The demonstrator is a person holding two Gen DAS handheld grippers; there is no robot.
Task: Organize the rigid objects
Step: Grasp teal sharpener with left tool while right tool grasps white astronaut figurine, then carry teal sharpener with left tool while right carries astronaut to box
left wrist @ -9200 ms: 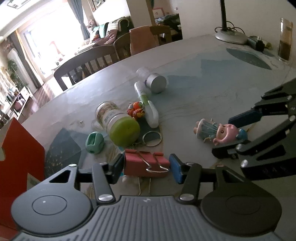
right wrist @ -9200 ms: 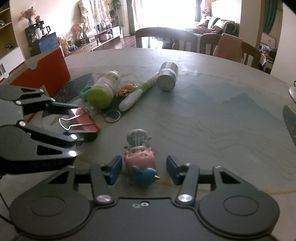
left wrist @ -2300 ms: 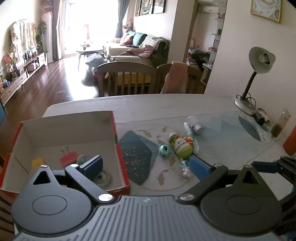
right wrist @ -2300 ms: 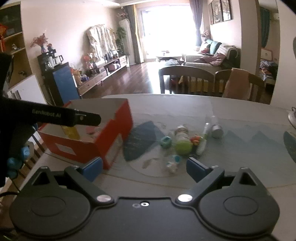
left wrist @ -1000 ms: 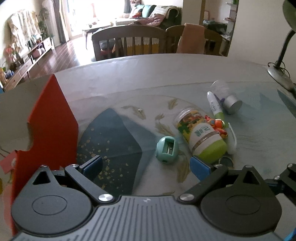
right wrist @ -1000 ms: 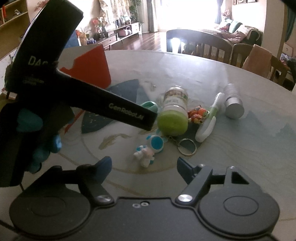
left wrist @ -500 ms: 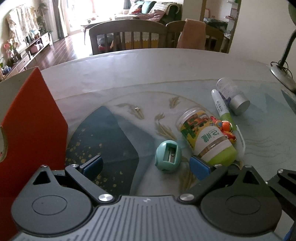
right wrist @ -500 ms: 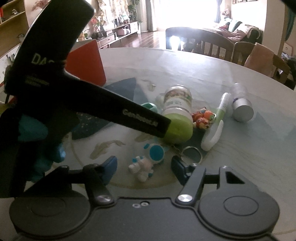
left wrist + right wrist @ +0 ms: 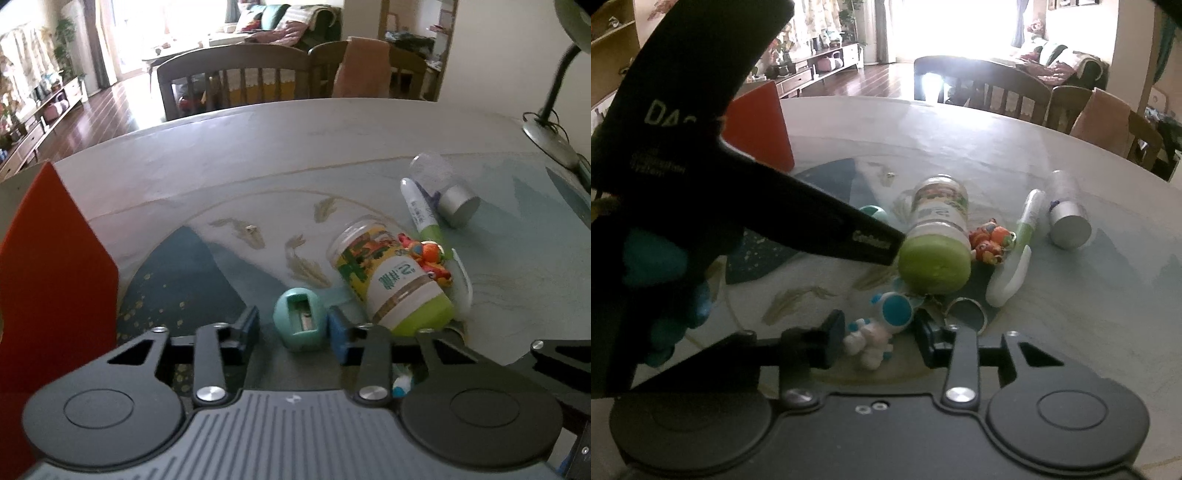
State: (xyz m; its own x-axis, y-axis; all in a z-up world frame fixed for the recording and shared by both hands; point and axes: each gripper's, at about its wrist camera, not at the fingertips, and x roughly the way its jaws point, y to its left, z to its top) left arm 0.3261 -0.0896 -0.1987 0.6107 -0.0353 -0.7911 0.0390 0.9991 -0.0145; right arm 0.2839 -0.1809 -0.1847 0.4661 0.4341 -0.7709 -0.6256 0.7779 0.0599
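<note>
So on the table [image 9: 369, 140] next to the red box [image 9: 55, 280], the left gripper [image 9: 291, 330] is closing around the teal pencil sharpener [image 9: 300, 322] with a gap still on one side, while the right gripper [image 9: 879, 341] is closing on the little astronaut figure [image 9: 882, 325], pads not quite touching.

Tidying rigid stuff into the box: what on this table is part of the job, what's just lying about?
Job:
- teal sharpener, left gripper closing around it
- astronaut figure, right gripper closing around it
- green-lidded jar
- orange toy keychain
- marker
- silver-capped bottle
- red box

Lying about:
- desk lamp
- chairs
</note>
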